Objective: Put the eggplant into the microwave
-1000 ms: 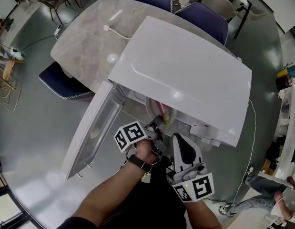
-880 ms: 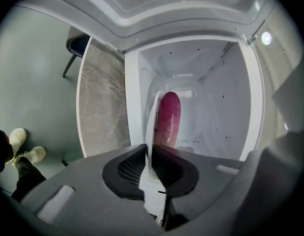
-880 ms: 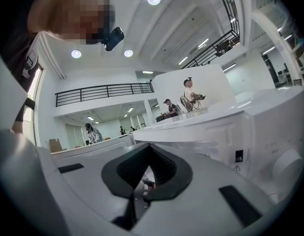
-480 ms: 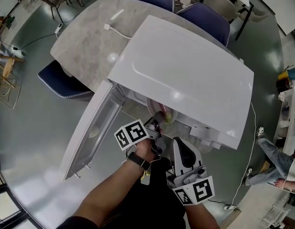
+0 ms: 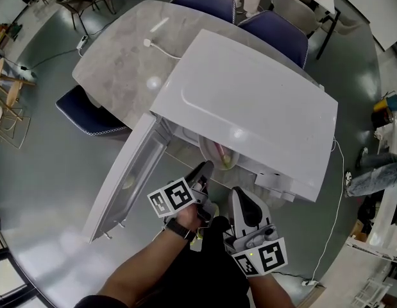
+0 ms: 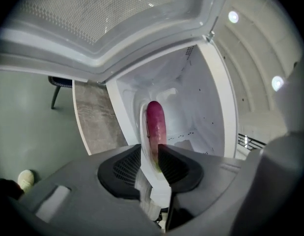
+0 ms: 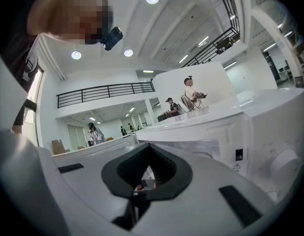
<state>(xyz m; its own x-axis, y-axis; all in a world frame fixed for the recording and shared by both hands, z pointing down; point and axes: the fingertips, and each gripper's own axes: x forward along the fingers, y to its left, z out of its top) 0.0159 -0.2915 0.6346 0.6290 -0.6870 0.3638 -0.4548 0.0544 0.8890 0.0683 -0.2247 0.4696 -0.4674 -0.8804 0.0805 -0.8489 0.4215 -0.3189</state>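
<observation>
Two grippers sit low in front of the microwave (image 5: 249,108), whose door (image 5: 131,172) hangs wide open to the left. From my seat, the left gripper (image 6: 150,156) points straight into the white cavity. Its jaws stand a little apart, and the green end of the eggplant (image 6: 155,124) shows in the narrow gap between them. I read no firm pinch there. The eggplant lies lengthwise on the plate (image 5: 206,151) inside the microwave, purple end pointing deeper in. In the head view the left jaw tips are just outside the opening, near the plate's rim. The right gripper (image 7: 143,180) hangs beside the left one, on its right. Its jaws are pressed together with nothing in them, and it faces the microwave's front panel. The microwave rests on a grey table (image 5: 121,63).
</observation>
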